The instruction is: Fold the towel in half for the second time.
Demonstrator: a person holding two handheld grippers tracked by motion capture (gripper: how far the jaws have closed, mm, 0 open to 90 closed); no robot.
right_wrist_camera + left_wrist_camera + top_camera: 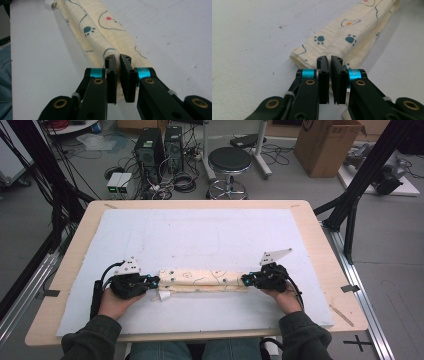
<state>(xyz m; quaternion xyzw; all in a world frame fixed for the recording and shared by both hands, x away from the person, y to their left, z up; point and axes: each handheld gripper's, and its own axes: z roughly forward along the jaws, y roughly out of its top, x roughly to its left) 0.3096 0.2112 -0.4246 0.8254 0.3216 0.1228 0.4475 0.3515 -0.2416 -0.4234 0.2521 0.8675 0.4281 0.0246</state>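
Note:
A long, narrow folded cream cloth (205, 280) printed with teal paw marks and thin lines lies crosswise on the white mat (200, 230), near the front. My left gripper (156, 282) is at its left end with the jaws closed together, pinching the cloth's edge (337, 35). At the right end, my right gripper (245, 280) is shut, with cream fabric (100, 27) showing between the tips. Both grippers (330, 60) (118, 58) lie low and point inward along the strip. A small white tag (164, 295) sticks out under the left end.
The mat covers most of the wooden table (75, 245). A thin wooden stick (341, 315) lies on the bare wood at the front right. Beyond the table stand a stool (229, 162), computer towers (159, 147) and a cardboard box (327, 145).

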